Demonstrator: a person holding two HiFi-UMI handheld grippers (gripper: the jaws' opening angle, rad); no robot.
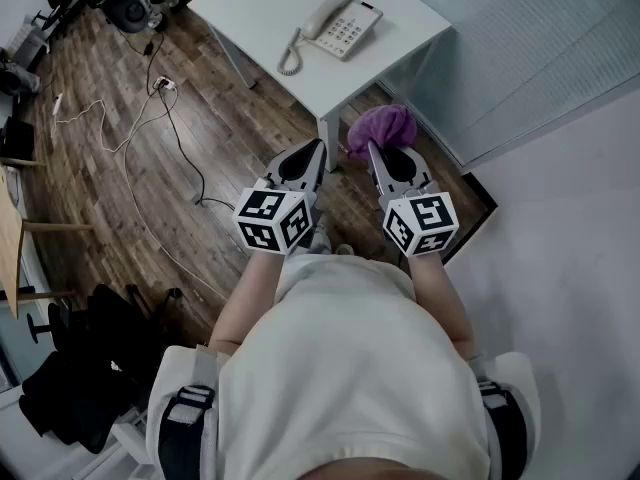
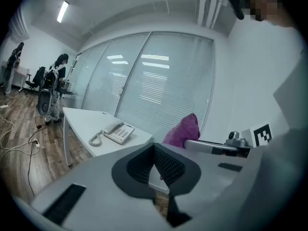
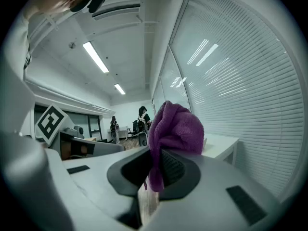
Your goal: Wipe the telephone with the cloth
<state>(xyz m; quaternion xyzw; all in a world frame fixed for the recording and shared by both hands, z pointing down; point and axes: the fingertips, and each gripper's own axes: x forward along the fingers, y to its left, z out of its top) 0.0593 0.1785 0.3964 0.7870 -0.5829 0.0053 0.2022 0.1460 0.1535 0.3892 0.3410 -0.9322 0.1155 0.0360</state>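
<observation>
A cream telephone (image 1: 335,25) with a coiled cord lies on the white table (image 1: 260,18) ahead of me; the left gripper view shows the telephone (image 2: 114,131) at mid-left. A purple cloth (image 1: 381,128) bunches at the tip of my right gripper (image 1: 376,150), which is shut on it; the cloth (image 3: 172,134) fills the middle of the right gripper view. My left gripper (image 1: 318,148) is shut with nothing in it, beside the right one. Both are held short of the table's near corner, well back from the telephone.
Cables and a power strip (image 1: 165,85) trail over the wooden floor at left. A glass wall with blinds (image 1: 540,38) runs along the right. Black chairs and bags (image 1: 90,368) stand at lower left. People stand far off (image 2: 60,66).
</observation>
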